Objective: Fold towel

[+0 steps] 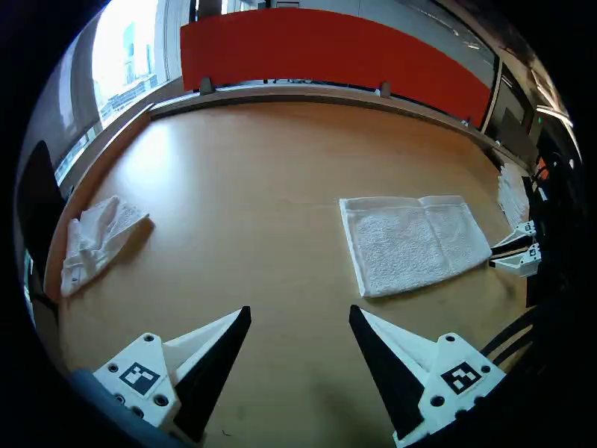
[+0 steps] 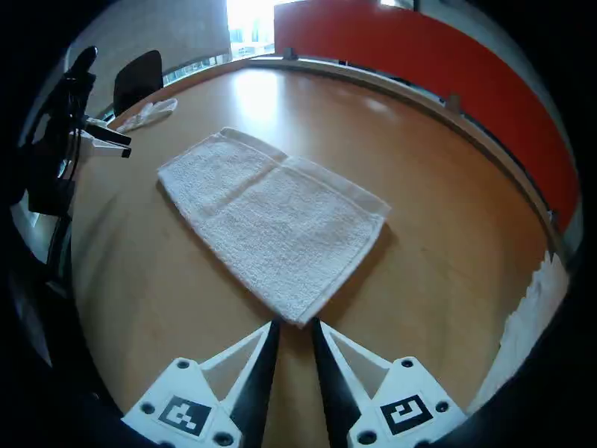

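Fingers of the left gripper [image 1: 298,310] stood wide apart, low over the wooden table [image 1: 261,187], holding nothing. The right gripper [image 2: 294,322] kept its fingers narrow, tips at the near corner of the folded towel [image 2: 269,216] (whether they pinched it, I cannot tell). Two other white cloths lay there: a crumpled towel [image 1: 97,239] far to the left gripper's left, and a white pile [image 2: 533,313] at the right gripper's right. A red partition [image 1: 336,52] stood ahead.
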